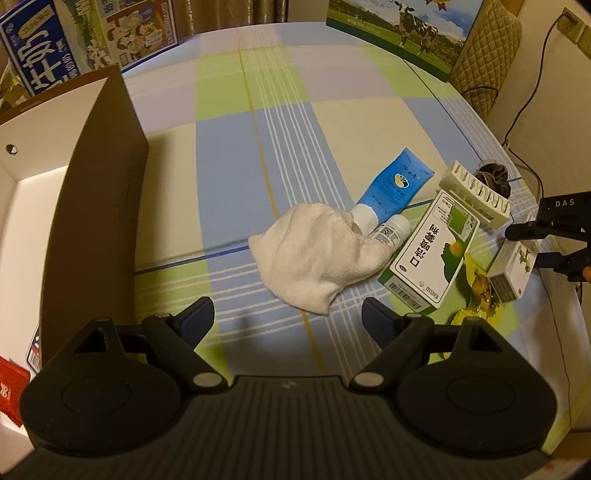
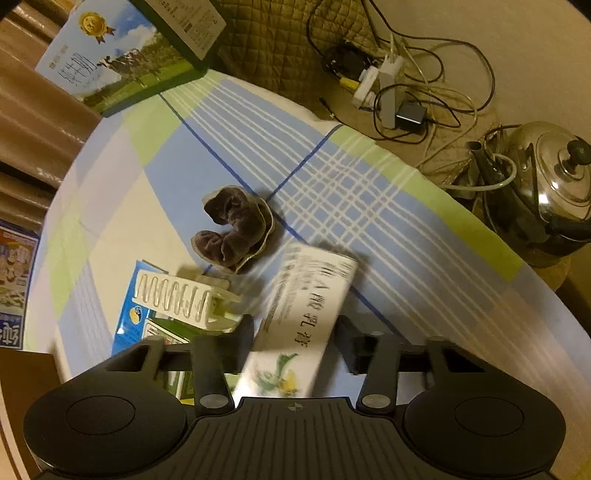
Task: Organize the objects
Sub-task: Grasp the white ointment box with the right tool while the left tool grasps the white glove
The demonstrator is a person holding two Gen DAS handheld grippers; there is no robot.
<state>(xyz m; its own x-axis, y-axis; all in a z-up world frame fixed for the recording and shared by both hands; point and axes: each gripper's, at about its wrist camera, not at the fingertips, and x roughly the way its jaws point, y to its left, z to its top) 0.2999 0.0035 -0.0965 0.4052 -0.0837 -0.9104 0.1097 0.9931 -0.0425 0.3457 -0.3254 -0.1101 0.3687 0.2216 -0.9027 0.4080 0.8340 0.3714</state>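
Observation:
My left gripper point(image 1: 288, 317) is open and empty, low over the checked cloth, just short of a white towel point(image 1: 314, 254). Behind the towel lie a blue tube point(image 1: 391, 184), a small white bottle point(image 1: 393, 229) and a green-and-white medicine box point(image 1: 432, 254). A white clip rack point(image 1: 476, 195) and a dark velvet scrunchie point(image 1: 495, 177) lie further right. My right gripper point(image 2: 295, 341) straddles a small white ointment box point(image 2: 306, 314); its fingers stand a little apart from the box sides. That gripper also shows in the left wrist view point(image 1: 546, 240), around the same box point(image 1: 513, 266).
An open brown cardboard box point(image 1: 99, 192) stands at the left. Milk cartons point(image 1: 399, 29) line the back edge. Yellow candy wrappers point(image 1: 476, 291) lie by the medicine box. Beyond the table's right edge are a steel kettle point(image 2: 546, 192) and tangled cables with a power strip point(image 2: 388, 85).

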